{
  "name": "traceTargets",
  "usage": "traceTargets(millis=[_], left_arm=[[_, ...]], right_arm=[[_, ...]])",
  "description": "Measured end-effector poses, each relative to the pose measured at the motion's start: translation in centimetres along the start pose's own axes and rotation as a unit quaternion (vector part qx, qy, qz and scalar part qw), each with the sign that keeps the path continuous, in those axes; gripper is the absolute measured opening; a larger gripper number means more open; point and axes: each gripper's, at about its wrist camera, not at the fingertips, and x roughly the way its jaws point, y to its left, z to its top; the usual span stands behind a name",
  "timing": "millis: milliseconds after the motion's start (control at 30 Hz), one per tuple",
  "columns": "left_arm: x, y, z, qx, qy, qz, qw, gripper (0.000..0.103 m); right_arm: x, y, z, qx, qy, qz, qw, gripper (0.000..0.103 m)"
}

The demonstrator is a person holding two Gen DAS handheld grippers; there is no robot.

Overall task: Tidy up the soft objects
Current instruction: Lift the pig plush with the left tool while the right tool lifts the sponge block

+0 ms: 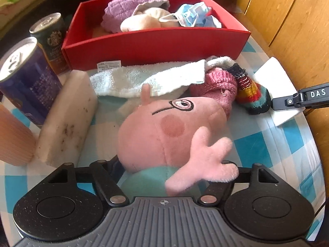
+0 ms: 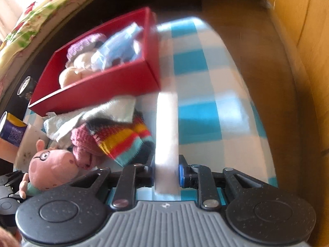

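Left claw (image 1: 174, 164) clamps pig plush (image 1: 164, 131); only right view shows right claw (image 2: 166, 175) pinching white pad (image 2: 166, 144).

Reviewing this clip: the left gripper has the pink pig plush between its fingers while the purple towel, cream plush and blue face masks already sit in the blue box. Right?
Not quite: the box is red, not blue, as the left wrist view shows. The rest holds: the left gripper has the pink pig plush between its fingers, and the purple towel, cream plush and blue face masks sit inside it.
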Motion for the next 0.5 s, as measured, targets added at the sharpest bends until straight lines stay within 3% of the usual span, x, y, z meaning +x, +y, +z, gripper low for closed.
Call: traceTargets(millis=[167,367,500], left_arm=[[-1.8,-0.1,-0.1,-0.010,-0.013,-0.013,0.9998,0.069],[-5.0,0.5,0.7,-0.036,-0.066,-0.046,0.9961,0.069],[-6.9,0.3,1.8,-0.047,-0.105,-0.048,0.9922,0.069]], right_arm=[[-1.0,0.1,-0.3,-0.006,-0.015,0.014,1.000,0.000],[-3.4,1.0,0.0,-0.012,-0.052,0.039,0.998,0.000],[-5.6,1.9,0.7,-0.013,-0.090,0.064,0.994,0.000]])
